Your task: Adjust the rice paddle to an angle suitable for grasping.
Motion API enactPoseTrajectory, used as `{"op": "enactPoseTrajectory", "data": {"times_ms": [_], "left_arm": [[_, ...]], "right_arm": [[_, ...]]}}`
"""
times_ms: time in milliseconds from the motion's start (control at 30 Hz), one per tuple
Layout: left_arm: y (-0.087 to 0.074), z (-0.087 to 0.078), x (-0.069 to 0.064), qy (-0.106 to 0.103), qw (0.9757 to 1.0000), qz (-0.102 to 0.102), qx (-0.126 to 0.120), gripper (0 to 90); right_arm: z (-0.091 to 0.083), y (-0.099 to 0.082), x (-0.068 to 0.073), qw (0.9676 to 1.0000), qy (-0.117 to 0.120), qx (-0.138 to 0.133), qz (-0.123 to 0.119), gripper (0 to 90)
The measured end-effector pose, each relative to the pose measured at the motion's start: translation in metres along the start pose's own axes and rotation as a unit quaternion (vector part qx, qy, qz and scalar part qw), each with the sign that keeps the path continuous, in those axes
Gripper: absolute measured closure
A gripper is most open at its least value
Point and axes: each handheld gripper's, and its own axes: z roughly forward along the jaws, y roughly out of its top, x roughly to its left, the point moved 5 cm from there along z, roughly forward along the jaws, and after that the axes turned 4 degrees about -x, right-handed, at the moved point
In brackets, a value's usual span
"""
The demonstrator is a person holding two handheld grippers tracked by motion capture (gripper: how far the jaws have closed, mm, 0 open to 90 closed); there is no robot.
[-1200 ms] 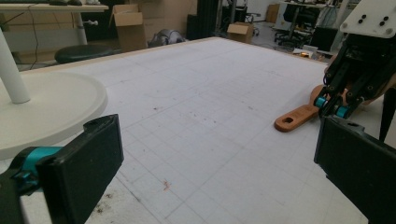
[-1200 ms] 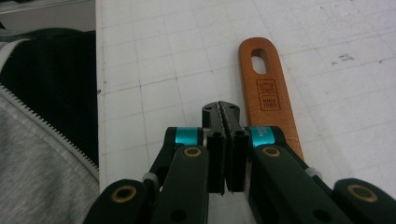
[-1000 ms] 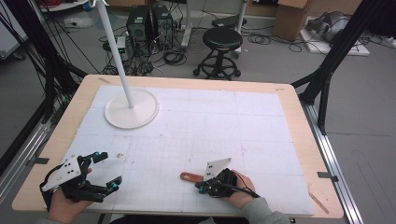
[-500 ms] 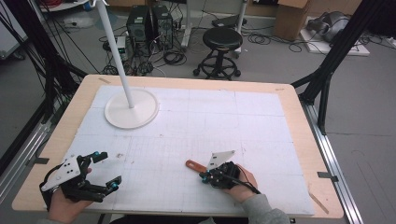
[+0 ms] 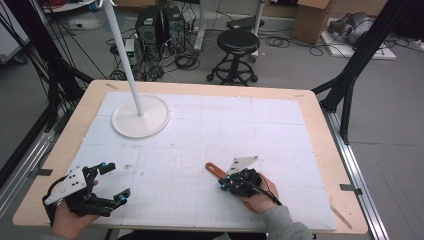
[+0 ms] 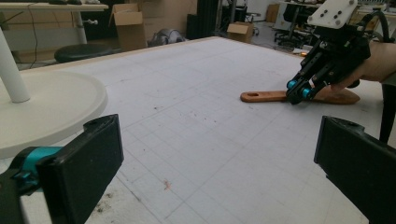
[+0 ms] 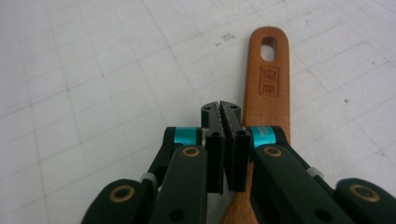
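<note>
The wooden spatula (image 5: 216, 170) lay flat on the white mat (image 5: 280, 125), its holed handle end reaching out past the right claw (image 5: 223, 184), which had come down lower over it than half a second before. In the right gripper view the handle (image 7: 267, 79) ran just beside the jaws, which were pressed together on nothing. The left claw (image 5: 114, 184), well off to the side, was spread wide; its own view showed the lamp base (image 6: 56, 105) beside it.

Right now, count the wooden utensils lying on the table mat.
1. The wooden utensil lies flat at the mat's near right, partly under the right gripper, whose jaws are shut above it; its handle end with the hole points away.
</note>
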Motion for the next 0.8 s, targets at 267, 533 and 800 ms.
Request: {"op": "enactPoseTrajectory", "data": {"times_ms": [267, 533, 800], "left_arm": [[0.000, 0.000, 0.000, 0.000, 1.0000, 0.000, 0.000, 1.8], [0.000, 0.000, 0.000, -0.001, 1.0000, -0.001, 0.001, 1.7], [0.000, 0.000, 0.000, -0.001, 1.0000, 0.000, 0.002, 1.7]], "right_arm": [[-0.014, 0.003, -0.004, 0.9991, -0.011, -0.041, 0.003, 60.7], [-0.022, 0.001, -0.012, 0.9968, -0.023, -0.064, 0.042, 25.2], [-0.030, 0.004, -0.012, 0.9958, -0.055, -0.068, 0.029, 12.8]]}}
